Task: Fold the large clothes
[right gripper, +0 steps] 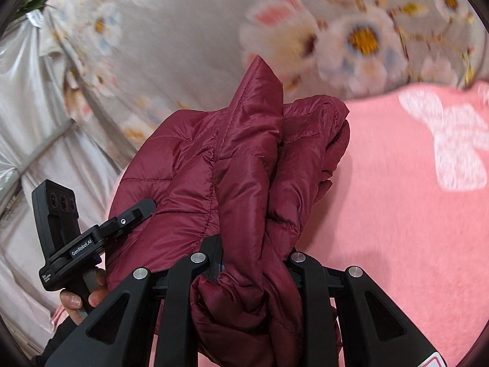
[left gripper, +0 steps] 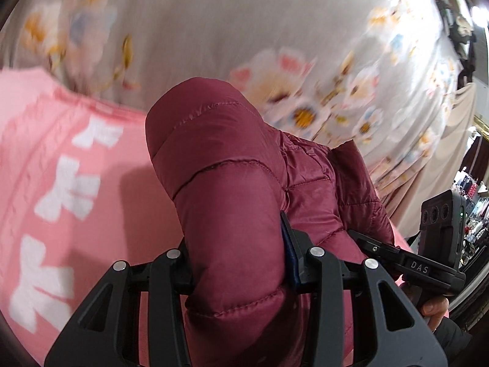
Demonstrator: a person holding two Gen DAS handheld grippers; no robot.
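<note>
Left wrist view: a pink blanket [left gripper: 45, 153] with white bow motifs lay over a grey floral sheet [left gripper: 214, 24], both blurred; at the far right edge a strip of room showed hanging clothes [left gripper: 470, 202], too small to detail. No containers were visible. The left gripper [left gripper: 241, 263] had its fingers partly spread and pinching a thick roll of the maroon quilted jacket [left gripper: 214, 159], which rose between them and blocked the centre of the view. The right gripper [left gripper: 397, 257] appeared at the lower right against the jacket's far side, a hand [left gripper: 434, 312] on its handle. Right wrist view: the same pink blanket [right gripper: 382, 183] lay at the right, the floral sheet [right gripper: 183, 30] above, and silvery-white draped fabric [right gripper: 24, 107] at the left. The right gripper [right gripper: 253, 263] had its fingers narrowly parted and clamped on a bunched fold of the jacket [right gripper: 238, 153], held above the blanket. The left gripper [right gripper: 122, 223] showed at the lower left beside the jacket, gripped by a hand [right gripper: 79, 299].
</note>
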